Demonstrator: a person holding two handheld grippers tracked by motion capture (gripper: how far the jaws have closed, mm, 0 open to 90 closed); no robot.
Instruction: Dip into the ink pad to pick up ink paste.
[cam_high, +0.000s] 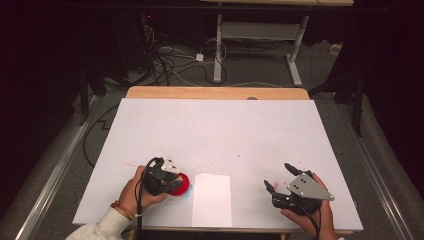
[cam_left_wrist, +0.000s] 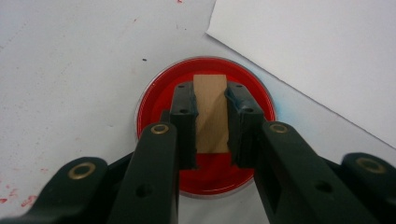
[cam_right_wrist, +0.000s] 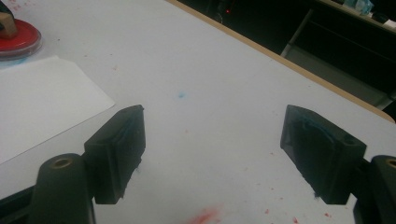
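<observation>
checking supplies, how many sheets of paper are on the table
1. A single sheet of paper lies at the near edge of the table, just right of the red ink pad. Any sheet beneath it would be hidden.

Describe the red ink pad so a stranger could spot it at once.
Start at the white table and go to its near edge, left of the white paper sheet. The round red ink pad lies there under the left gripper, whose fingers clamp a tan block over it.

The table (cam_high: 220, 130) was seen from high above, looking forward and down. The red ink pad (cam_left_wrist: 205, 126) was seen close up from the left gripper view. It was also seen far off in the right gripper view.
</observation>
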